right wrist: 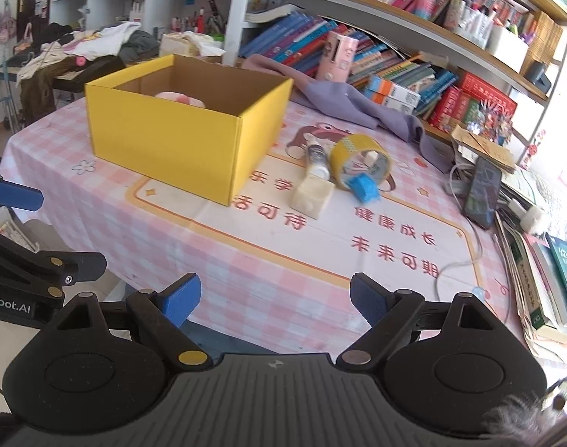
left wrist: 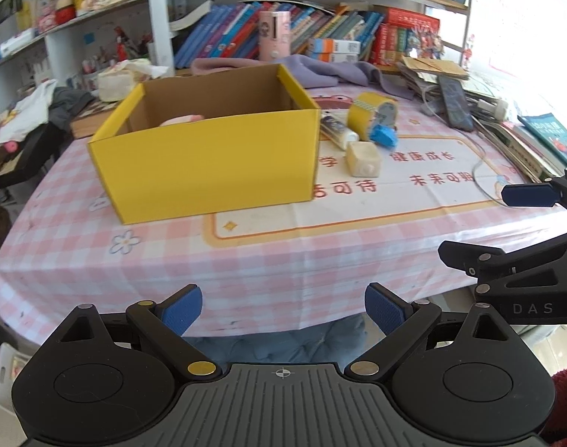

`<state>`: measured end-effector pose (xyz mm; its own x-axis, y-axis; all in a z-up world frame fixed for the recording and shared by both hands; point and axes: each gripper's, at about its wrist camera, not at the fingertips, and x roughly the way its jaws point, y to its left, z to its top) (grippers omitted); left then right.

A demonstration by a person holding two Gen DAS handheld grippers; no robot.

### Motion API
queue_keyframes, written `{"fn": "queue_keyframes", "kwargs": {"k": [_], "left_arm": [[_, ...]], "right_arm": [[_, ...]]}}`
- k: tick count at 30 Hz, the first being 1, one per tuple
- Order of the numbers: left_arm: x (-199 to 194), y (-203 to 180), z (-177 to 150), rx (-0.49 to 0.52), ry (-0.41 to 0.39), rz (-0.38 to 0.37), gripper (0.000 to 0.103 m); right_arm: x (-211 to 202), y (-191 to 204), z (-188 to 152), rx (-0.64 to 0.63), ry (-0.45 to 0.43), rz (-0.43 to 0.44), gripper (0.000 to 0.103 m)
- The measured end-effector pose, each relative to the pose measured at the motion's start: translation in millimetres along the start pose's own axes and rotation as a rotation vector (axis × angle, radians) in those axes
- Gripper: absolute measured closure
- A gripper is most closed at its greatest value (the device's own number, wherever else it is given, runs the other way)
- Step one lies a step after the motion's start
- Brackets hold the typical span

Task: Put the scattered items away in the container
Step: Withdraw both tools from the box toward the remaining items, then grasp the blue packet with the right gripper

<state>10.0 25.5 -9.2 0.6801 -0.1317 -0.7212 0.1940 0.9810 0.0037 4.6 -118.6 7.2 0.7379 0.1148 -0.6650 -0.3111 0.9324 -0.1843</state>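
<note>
An open yellow cardboard box (left wrist: 209,164) (right wrist: 179,141) stands on the pink checked tablecloth with a pink soft item (right wrist: 179,97) inside. Right of it lie a yellow tape roll (right wrist: 357,160) (left wrist: 370,115), a small blue piece (right wrist: 365,186) (left wrist: 384,136), a slim tube (right wrist: 317,160) (left wrist: 337,132) and a cream block (right wrist: 311,197) (left wrist: 362,159). My left gripper (left wrist: 283,313) hovers open over the table's near edge, well short of the box. My right gripper (right wrist: 274,303) is also open and holds nothing, with the items ahead of it. Each gripper shows at the side of the other's view.
A phone (right wrist: 482,192) and its cable lie at the right among stacks of books (right wrist: 536,287). A purple cloth (right wrist: 357,104) and a pink canister (right wrist: 337,56) sit behind the items, before bookshelves. Clothes (right wrist: 97,43) pile up at the back left.
</note>
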Motion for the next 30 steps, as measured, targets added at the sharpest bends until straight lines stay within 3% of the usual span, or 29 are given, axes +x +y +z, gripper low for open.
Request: {"fn": "queue_keyframes", "kwargs": {"k": [20, 30], "left_arm": [[44, -60, 31, 0.108, 0.025, -0.098, 0.007], [82, -98, 57, 0.148, 0.043, -0.155, 0.008]], "right_arm": [[30, -67, -4, 0.084, 0.054, -0.031, 0.019], [56, -114, -2, 0.107, 0.103, -0.032, 0.032]]}}
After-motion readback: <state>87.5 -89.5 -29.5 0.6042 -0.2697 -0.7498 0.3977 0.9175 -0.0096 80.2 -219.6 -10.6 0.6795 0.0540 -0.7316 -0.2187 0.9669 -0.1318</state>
